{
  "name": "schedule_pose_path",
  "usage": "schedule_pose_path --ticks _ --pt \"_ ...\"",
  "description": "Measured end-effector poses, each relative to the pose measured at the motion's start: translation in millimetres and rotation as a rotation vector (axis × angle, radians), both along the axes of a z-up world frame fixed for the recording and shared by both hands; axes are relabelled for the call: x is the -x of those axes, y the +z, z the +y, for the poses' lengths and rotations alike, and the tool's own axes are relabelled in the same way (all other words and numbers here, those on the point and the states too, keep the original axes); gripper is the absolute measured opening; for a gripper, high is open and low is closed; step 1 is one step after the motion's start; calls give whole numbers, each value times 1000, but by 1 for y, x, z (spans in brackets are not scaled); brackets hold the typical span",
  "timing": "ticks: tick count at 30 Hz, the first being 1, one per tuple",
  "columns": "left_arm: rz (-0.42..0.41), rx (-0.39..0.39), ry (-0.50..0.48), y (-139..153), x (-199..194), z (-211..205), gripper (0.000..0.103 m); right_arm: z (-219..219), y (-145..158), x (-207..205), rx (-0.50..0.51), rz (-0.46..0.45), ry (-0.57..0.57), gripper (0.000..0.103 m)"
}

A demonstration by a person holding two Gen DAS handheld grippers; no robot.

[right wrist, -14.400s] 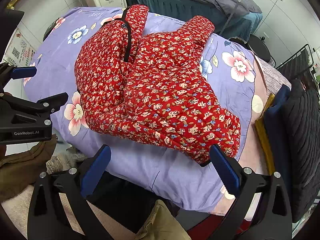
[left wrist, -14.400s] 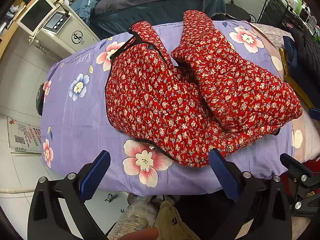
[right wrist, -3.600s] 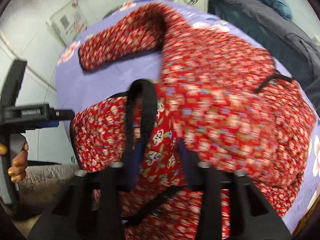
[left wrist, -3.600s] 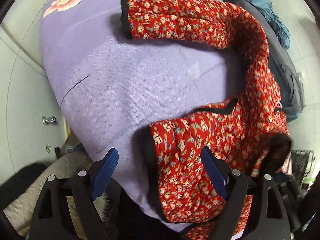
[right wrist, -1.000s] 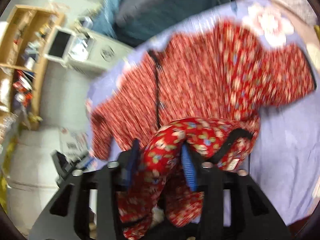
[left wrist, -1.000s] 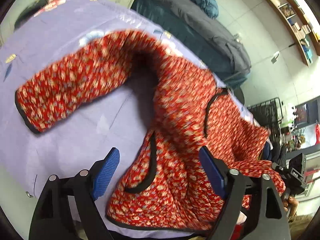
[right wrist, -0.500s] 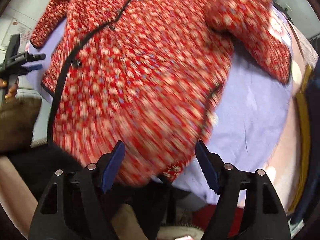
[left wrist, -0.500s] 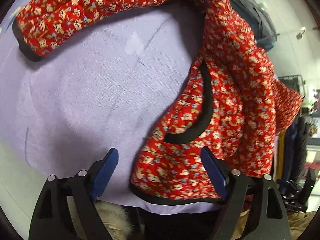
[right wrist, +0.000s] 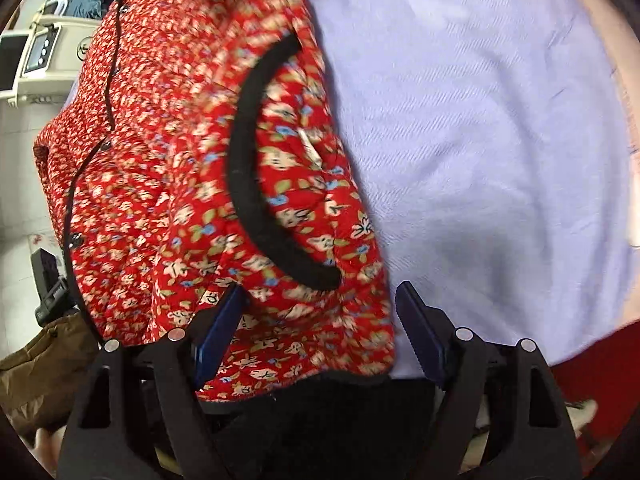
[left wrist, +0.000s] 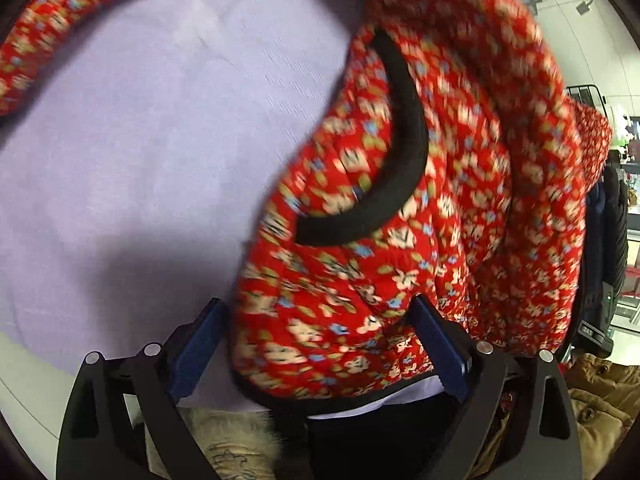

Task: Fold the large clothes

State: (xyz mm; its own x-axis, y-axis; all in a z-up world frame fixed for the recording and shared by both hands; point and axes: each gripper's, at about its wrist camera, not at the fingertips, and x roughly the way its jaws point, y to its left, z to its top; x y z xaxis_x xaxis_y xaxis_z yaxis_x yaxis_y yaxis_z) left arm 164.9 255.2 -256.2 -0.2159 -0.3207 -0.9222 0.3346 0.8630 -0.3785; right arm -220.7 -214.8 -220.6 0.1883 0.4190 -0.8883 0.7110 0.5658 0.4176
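Note:
A red floral quilted jacket (left wrist: 440, 208) with black trim lies spread on a lilac bedsheet (left wrist: 152, 152). My left gripper (left wrist: 320, 344) is open, its blue pads straddling the jacket's bottom hem corner below a black-edged pocket (left wrist: 384, 184). A sleeve (left wrist: 44, 28) lies at the upper left. In the right wrist view the jacket (right wrist: 168, 184) fills the left half; my right gripper (right wrist: 320, 332) is open around the other hem corner below a pocket (right wrist: 256, 184). The hem sits between the jaws, which stand wide.
The sheet (right wrist: 500, 140) covers the bed; its edge drops off just in front of both grippers. A beige machine (right wrist: 40, 60) stands at the far left. Tan fur-trimmed clothing (left wrist: 240, 440) lies below the bed edge. A dark rack (left wrist: 604, 240) stands at the right.
Both grippers have moved in close to the jacket's bottom hem corners. The right gripper, shut on the jacket a second ago, let go and now stands open around the hem.

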Motion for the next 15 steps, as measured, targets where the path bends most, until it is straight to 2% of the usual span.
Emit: schedule_pose_path --ticks 2,4,5,6,7,9,11,12,15 --pt "-36 -24 -5 -4 4 -11 89 3 -3 1 4 -14 -13 76" --pt "-58 -17 -24 1 7 -23 75 9 5 -2 29 -37 36 55" --pt "-64 -24 -29 6 9 -28 69 10 8 -1 31 -47 50 49" --pt "-66 -25 -29 9 9 -29 60 11 14 0 27 -62 57 38" --pt "-66 -21 -27 12 11 -33 55 13 17 0 25 -76 57 34" --pt "-65 13 -13 30 12 -31 39 10 39 8 30 -132 69 30" --pt "-87 67 -12 58 17 -25 30 6 64 16 48 -182 102 29" --pt "-99 76 -9 70 20 -22 26 2 79 21 55 -206 118 28" --pt "-110 72 -32 95 37 -12 24 -16 109 30 58 -255 138 26"
